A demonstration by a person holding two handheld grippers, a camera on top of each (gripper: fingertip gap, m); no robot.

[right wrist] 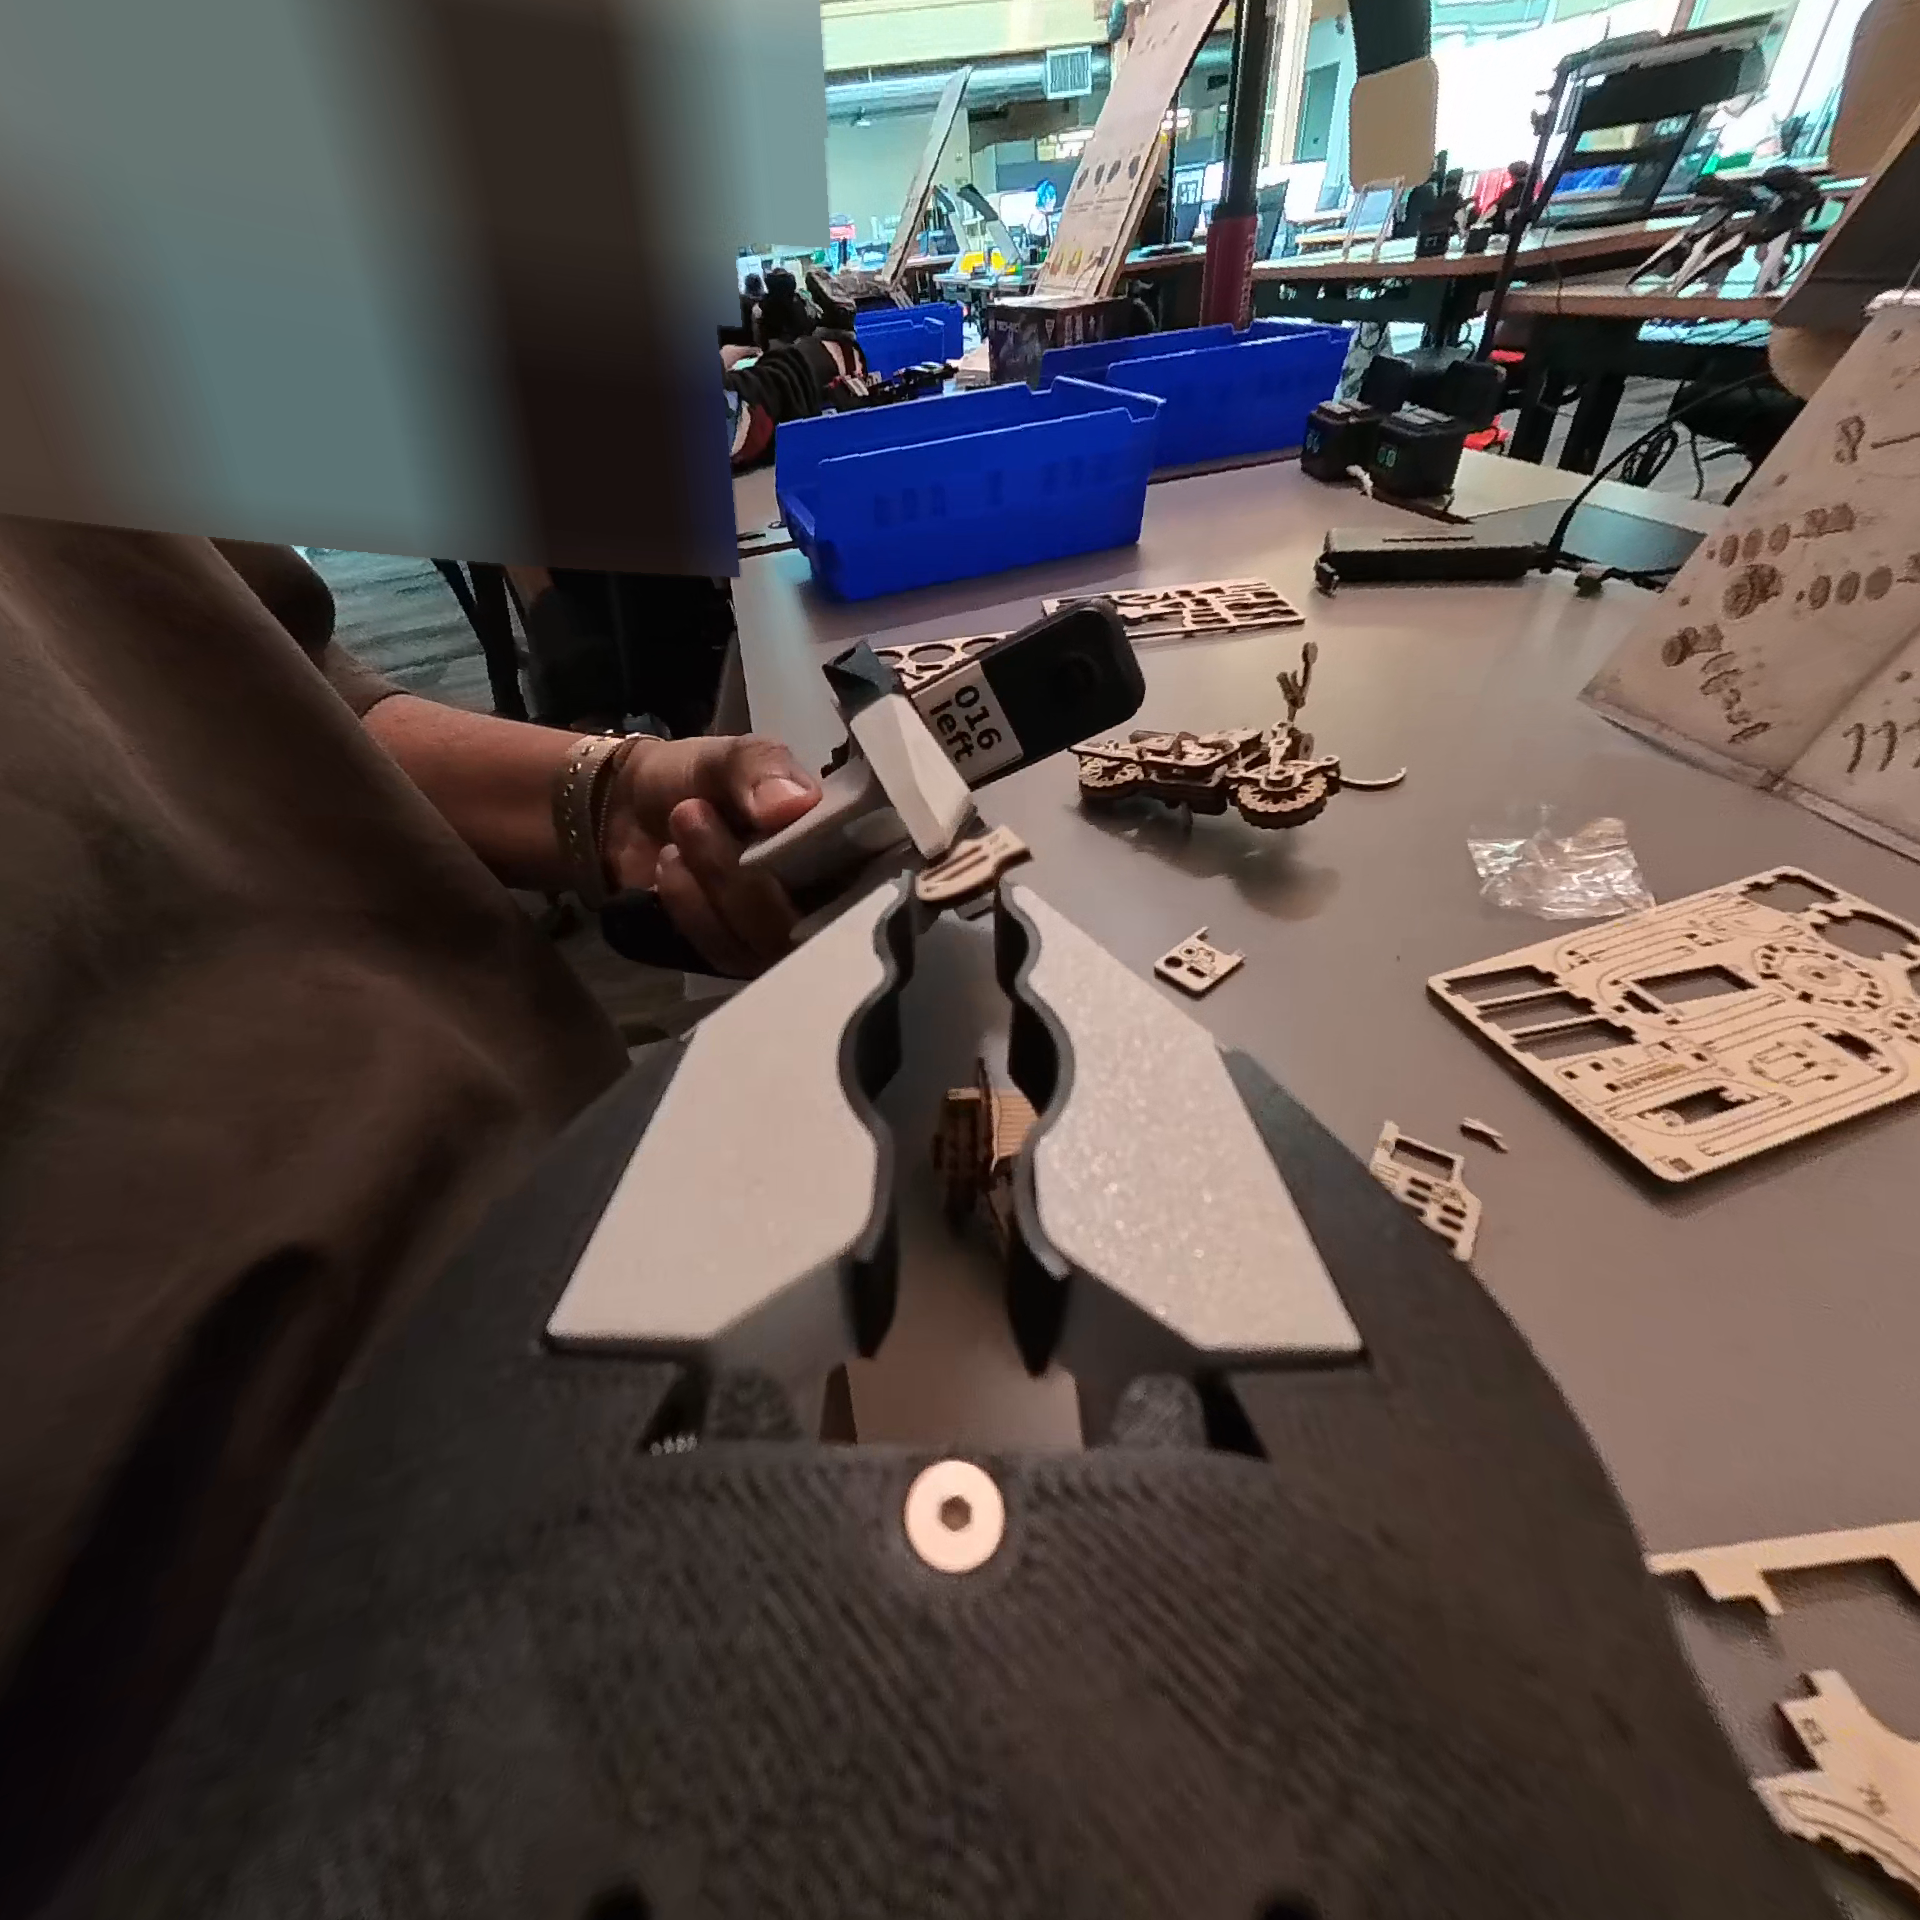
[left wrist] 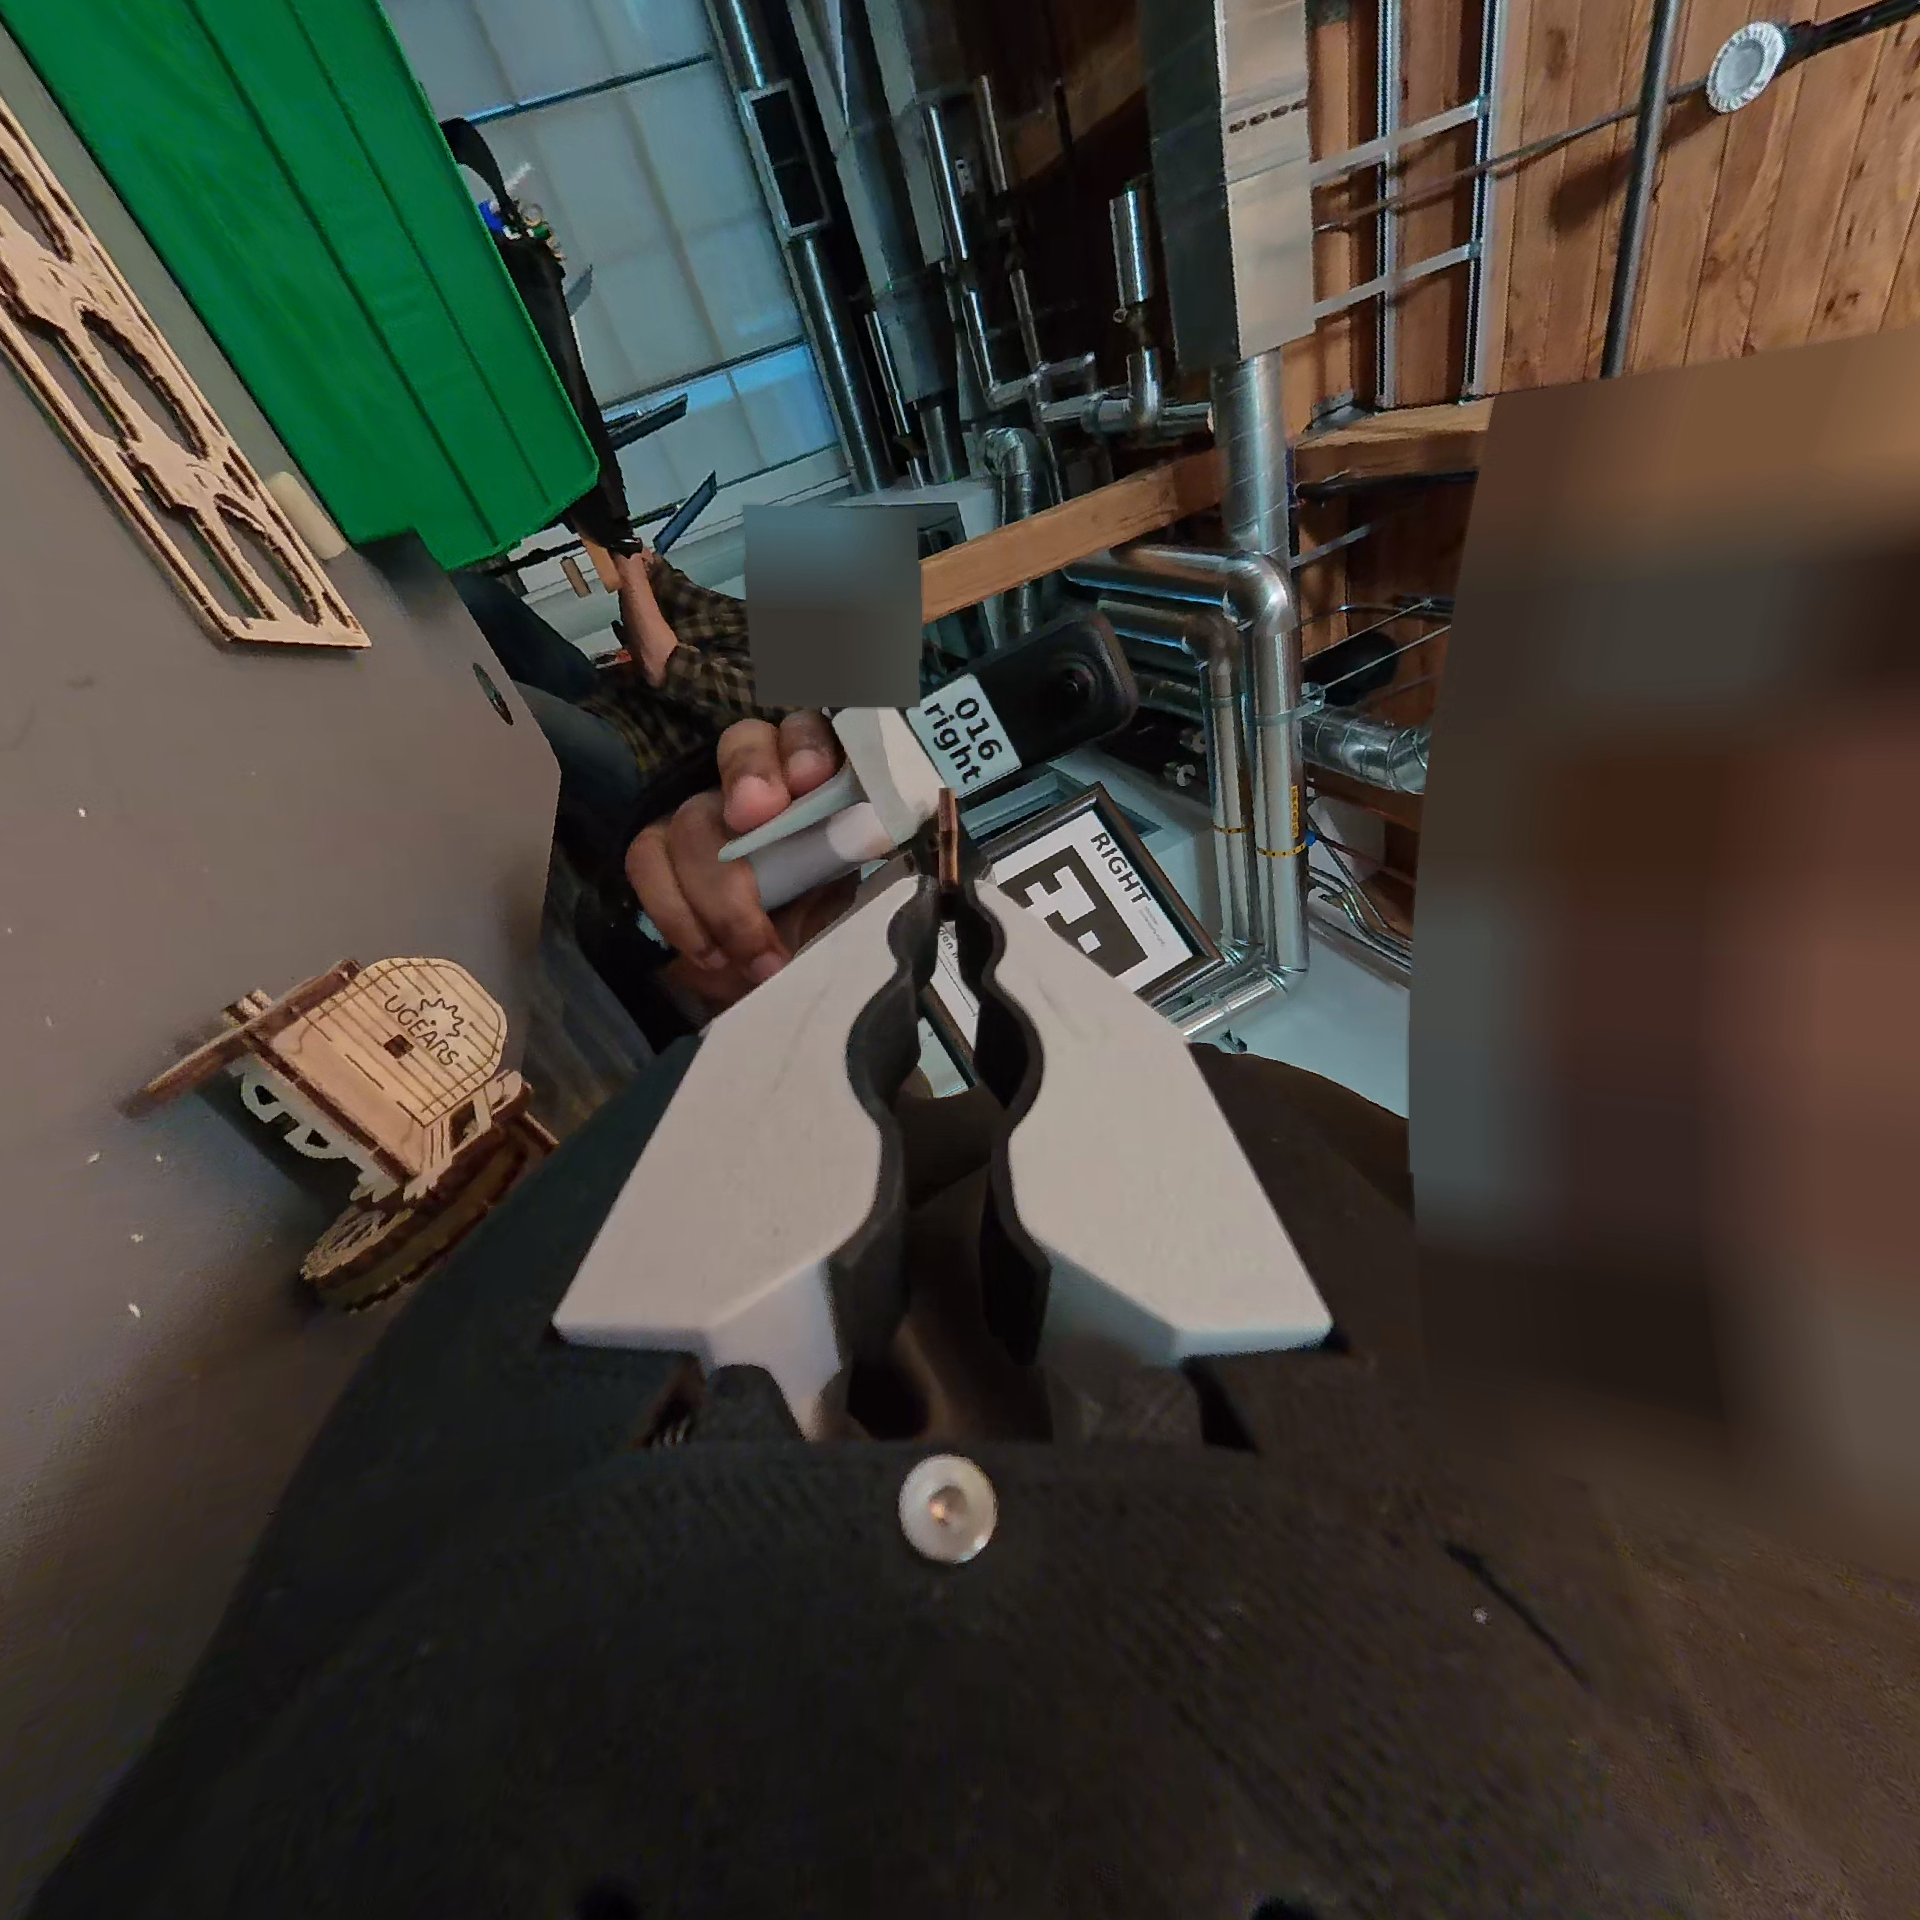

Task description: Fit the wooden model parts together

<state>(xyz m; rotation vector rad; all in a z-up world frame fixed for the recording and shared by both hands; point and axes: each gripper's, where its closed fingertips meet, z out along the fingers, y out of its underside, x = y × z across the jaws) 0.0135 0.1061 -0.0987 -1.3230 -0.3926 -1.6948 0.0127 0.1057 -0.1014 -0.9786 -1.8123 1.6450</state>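
Note:
My left gripper (left wrist: 948,883) is shut on a small flat wooden part (left wrist: 948,831), seen edge-on at its tips. In the right wrist view the same slotted part (right wrist: 966,868) shows broadside in the left gripper (right wrist: 951,831), held in the air over the table's near edge. My right gripper (right wrist: 954,902) faces it with jaws apart, its tips just under the part, one on each side. A small wooden assembly (right wrist: 982,1153) shows through the gap between the right fingers; I cannot tell whether it touches them. The right gripper (left wrist: 914,821) also shows beyond the left tips.
A wooden cart model (left wrist: 374,1070) stands near the grey table's edge (left wrist: 208,831). A wooden motorcycle model (right wrist: 1205,774), a cut-out plywood sheet (right wrist: 1683,1018), loose offcuts (right wrist: 1429,1184), a clear wrapper (right wrist: 1558,868) and blue bins (right wrist: 966,488) lie on the table. A green bin (left wrist: 343,260) stands beyond. The wooden motorcycle model (right wrist: 1205,774) is about 20 cm from both grippers' fingertips.

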